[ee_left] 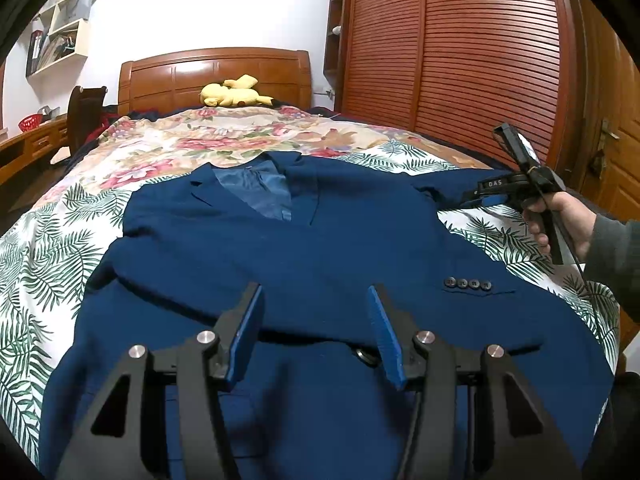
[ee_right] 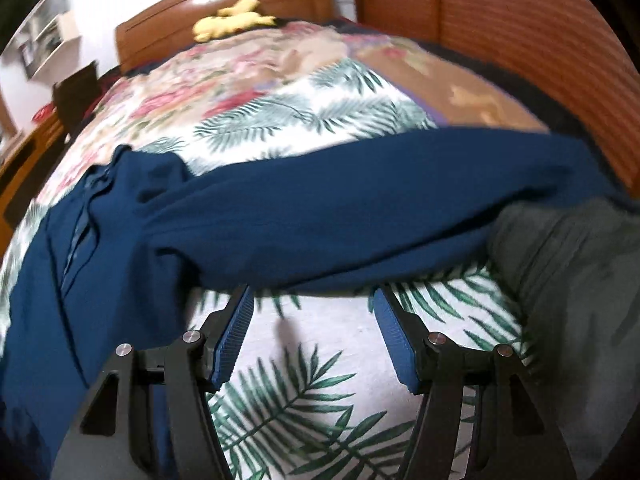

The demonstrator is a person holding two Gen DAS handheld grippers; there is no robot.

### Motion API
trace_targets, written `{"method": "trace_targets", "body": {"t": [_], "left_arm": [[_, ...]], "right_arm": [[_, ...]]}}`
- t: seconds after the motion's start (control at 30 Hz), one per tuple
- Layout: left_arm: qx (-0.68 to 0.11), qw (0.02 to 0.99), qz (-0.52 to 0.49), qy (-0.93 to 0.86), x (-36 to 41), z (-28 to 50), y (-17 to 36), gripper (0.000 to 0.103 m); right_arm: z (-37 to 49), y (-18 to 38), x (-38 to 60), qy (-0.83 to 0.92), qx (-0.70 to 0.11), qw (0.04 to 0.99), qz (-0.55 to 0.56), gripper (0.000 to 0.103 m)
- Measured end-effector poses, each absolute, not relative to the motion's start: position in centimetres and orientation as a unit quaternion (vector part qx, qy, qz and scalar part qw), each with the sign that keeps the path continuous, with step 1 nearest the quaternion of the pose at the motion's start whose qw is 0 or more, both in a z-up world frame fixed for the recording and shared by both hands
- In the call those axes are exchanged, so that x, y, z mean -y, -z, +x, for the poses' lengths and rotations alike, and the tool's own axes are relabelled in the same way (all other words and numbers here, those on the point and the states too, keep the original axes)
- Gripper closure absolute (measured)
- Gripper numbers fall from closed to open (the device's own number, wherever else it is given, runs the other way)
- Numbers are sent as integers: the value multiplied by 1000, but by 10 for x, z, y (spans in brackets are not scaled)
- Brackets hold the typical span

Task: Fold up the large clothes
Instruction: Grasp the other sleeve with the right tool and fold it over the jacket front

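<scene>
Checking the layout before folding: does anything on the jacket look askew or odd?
The blue jacket lies front up on the bed. One sleeve is already folded across the chest; the other sleeve sticks straight out sideways, near the open right gripper.

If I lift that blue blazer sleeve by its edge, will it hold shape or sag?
Likely sag: the sleeve already drapes in soft folds over the leaf-print bedspread. It probably drags the blue blazer along, being attached. The open right gripper may need a deep bite; the cloth looks smooth.
</scene>
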State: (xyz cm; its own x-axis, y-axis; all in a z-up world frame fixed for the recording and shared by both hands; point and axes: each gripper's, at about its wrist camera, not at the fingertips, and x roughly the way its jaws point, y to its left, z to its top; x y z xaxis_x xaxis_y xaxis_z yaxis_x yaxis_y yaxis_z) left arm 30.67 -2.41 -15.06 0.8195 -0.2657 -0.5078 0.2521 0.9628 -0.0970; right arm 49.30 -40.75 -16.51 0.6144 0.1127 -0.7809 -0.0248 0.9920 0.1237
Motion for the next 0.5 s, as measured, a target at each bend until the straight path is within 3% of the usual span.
{"method": "trace_targets", "body": {"t": [0.37,0.47,0.5], "left_arm": [[-271,952,-12,140,25,307,151,51],[-271,952,-11,141,25,307,151,51],[-271,952,-11,142,25,306,151,51]], "right_arm": [[515,173,429,-14,-436,888,148,39],[523,174,433,0,-433,888,155,56],[526,175,433,3,-434,888,151,70]]}}
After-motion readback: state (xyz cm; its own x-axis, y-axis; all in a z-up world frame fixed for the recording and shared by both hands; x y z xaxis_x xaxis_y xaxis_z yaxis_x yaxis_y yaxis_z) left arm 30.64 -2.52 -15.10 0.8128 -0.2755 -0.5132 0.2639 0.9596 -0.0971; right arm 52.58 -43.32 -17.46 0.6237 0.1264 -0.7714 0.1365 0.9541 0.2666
